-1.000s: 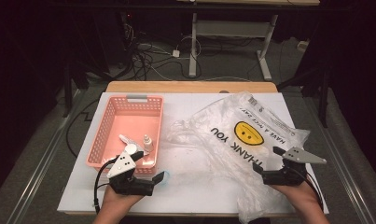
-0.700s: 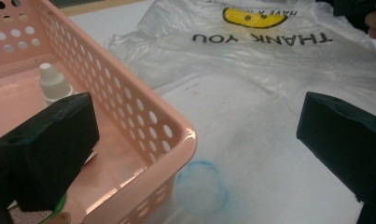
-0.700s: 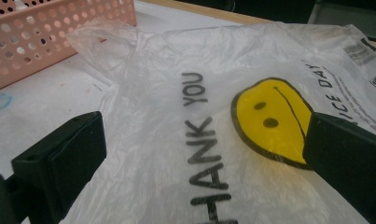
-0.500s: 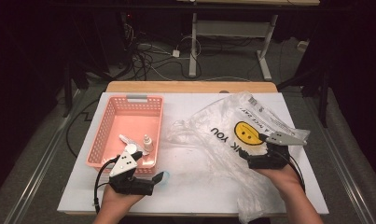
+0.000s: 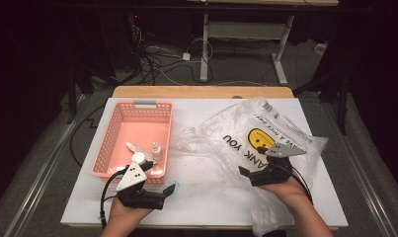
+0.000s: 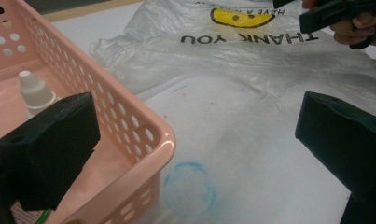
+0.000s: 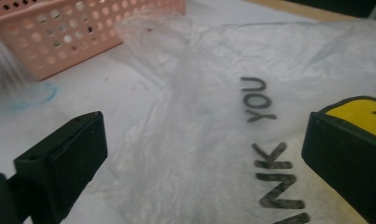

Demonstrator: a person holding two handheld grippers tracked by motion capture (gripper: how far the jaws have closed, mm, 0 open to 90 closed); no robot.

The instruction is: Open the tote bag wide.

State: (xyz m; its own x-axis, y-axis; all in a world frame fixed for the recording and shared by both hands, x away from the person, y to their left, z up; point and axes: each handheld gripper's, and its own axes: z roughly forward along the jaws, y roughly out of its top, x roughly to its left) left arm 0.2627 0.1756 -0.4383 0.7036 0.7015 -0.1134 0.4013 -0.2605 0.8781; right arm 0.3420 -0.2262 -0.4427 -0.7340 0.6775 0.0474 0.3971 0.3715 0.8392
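High view: the left gripper point(image 5: 169, 190) rests at seven o'clock on the table point(image 5: 206, 207), jaws spread and empty, just beside the pink basket point(image 5: 112, 133) holding a small dropper bottle point(image 5: 157, 150). The right gripper point(image 5: 247, 172), at four o'clock, hovers over the clear "THANK YOU" plastic bag point(image 5: 226, 133), jaws spread. Pinching one thin layer could drag the whole bag, or the film may slip free.
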